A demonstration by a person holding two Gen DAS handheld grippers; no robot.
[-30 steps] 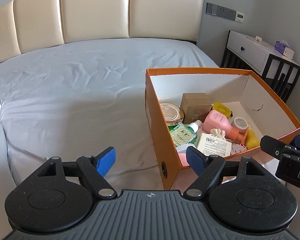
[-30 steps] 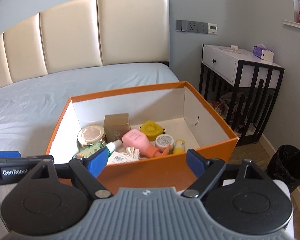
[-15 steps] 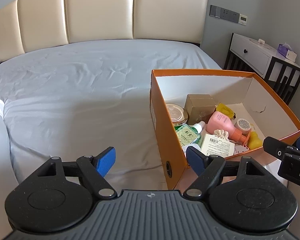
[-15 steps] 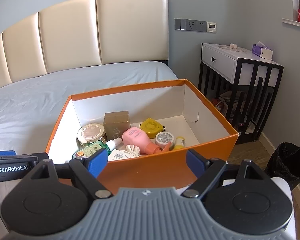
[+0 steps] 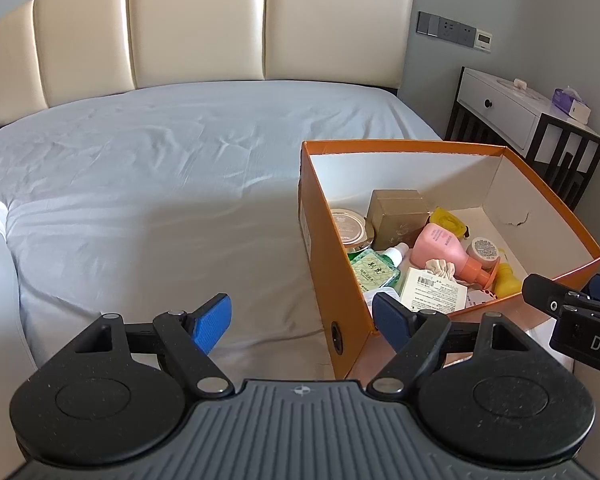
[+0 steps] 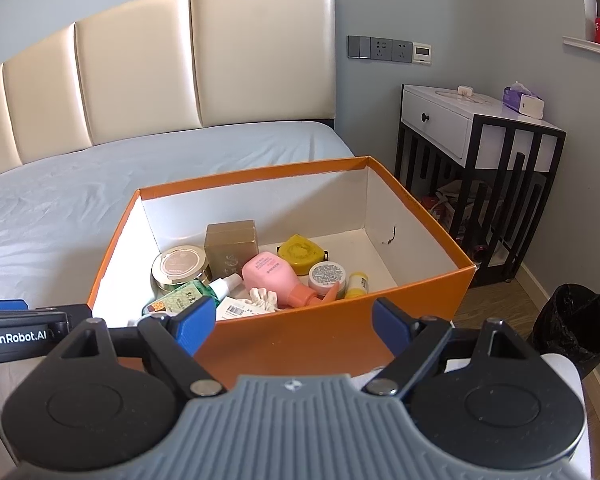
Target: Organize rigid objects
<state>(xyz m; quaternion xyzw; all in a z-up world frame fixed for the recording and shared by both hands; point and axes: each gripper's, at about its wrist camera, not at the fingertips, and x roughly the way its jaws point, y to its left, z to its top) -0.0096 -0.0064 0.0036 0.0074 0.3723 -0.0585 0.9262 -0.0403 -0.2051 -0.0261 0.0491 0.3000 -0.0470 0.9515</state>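
An orange box sits at the bed's near right corner. It holds a pink pump bottle, a gold box, a round gold compact, a green bottle, a yellow case, a small jar and other items. My left gripper is open and empty, just in front of the box's left near corner. My right gripper is open and empty, in front of the box's near wall.
The grey bedsheet spreads left of the box, with a cream headboard behind. A black-and-white nightstand stands right of the bed. A black bin bag sits on the floor at the right.
Both grippers have drawn back and risen slightly from the box, which looks a little farther off. Both stay open and empty.
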